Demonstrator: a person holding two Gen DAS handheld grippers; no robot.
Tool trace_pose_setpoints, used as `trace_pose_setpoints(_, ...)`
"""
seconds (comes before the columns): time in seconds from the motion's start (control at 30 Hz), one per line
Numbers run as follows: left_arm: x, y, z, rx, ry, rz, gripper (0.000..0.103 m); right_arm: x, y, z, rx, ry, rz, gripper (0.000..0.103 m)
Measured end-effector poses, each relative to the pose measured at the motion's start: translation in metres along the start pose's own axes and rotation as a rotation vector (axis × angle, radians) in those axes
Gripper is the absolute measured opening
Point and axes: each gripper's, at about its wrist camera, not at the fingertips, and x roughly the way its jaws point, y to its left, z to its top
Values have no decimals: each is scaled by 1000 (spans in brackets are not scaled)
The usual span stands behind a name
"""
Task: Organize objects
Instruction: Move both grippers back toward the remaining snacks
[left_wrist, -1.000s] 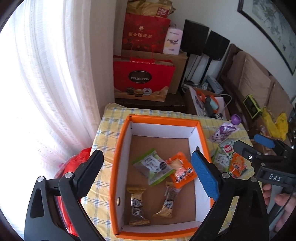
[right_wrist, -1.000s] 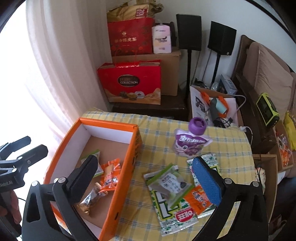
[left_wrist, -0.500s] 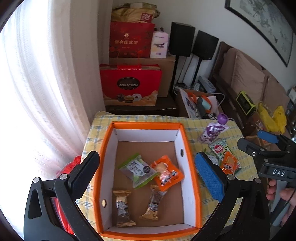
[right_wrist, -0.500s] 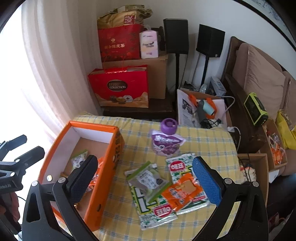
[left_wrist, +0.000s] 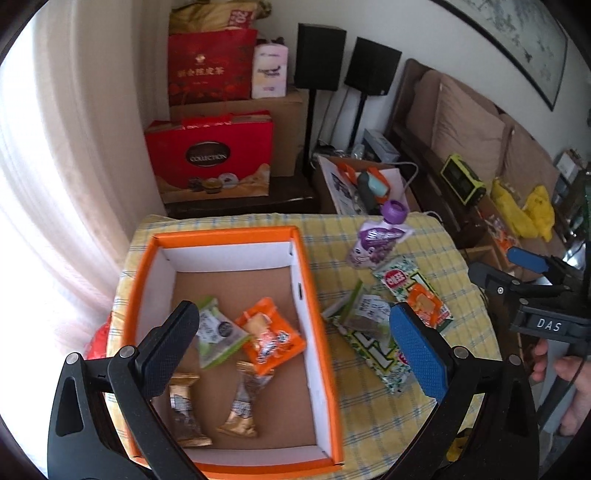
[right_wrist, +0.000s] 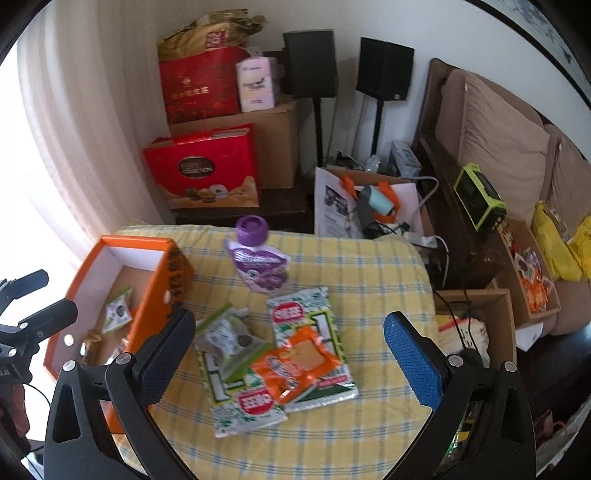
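Observation:
An orange box (left_wrist: 314, 306) (right_wrist: 155, 295) sits on the left of a yellow checked table (right_wrist: 369, 273). It holds a green snack packet (left_wrist: 218, 336), an orange packet (left_wrist: 269, 339) and two gold-wrapped candies (left_wrist: 186, 417). Right of the box lie a purple pouch (right_wrist: 258, 266) (left_wrist: 380, 240), green-white packets (right_wrist: 314, 325), a green packet (right_wrist: 229, 336) and an orange packet (right_wrist: 295, 365). My left gripper (left_wrist: 295, 343) is open above the box's right wall. My right gripper (right_wrist: 288, 354) is open above the loose packets.
Red gift bags (right_wrist: 203, 173) and cardboard boxes (right_wrist: 273, 125) stand behind the table. A sofa (right_wrist: 498, 147) and open boxes (right_wrist: 476, 325) are to the right. A curtain (left_wrist: 55, 147) hangs at the left. The table's right edge drops off near the boxes.
Both grippers have pulled back and shifted right. The left one moved from over the box interior to over its right wall. The right one now sits over the loose packets.

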Motion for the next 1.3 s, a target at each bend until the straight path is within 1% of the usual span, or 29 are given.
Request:
trace_pose_setpoints(0.13,9,-16,-1,30,18,-5,103,4,-15,-6,25,13,4,103)
trace_pose_setpoints(0.23,13,-21,-2,17,31,-26,103,11,-23,-10,40,28,22,103)
trace_pose_setpoints(0.33,16,-20,-2,0,37,-40,103,20,-22,-15,31,38,36,101)
trace_pose_setpoints(0.53,15,-18,2,1,33,-28,103,41,-3,-19,-30,70,78,94)
trace_pose_setpoints(0.73,13,-3,8,-16,23,-14,103,68,18,-20,-80,105,139,89)
trace_pose_setpoints(0.83,13,6,9,-31,21,-8,103,83,31,-21,-141,119,165,88)
trace_pose_setpoints(0.9,14,11,8,-41,24,-6,103,94,39,-23,-176,136,209,88)
trace_pose_setpoints(0.97,16,15,7,-47,28,-5,103,101,43,-25,-194,144,230,87)
trace_pose_setpoints(1.07,20,17,5,-53,36,-4,103,109,51,-27,-213,150,246,87)
trace_pose_setpoints(1.3,22,18,3,-55,44,-12,103,123,63,-32,-260,174,240,87)
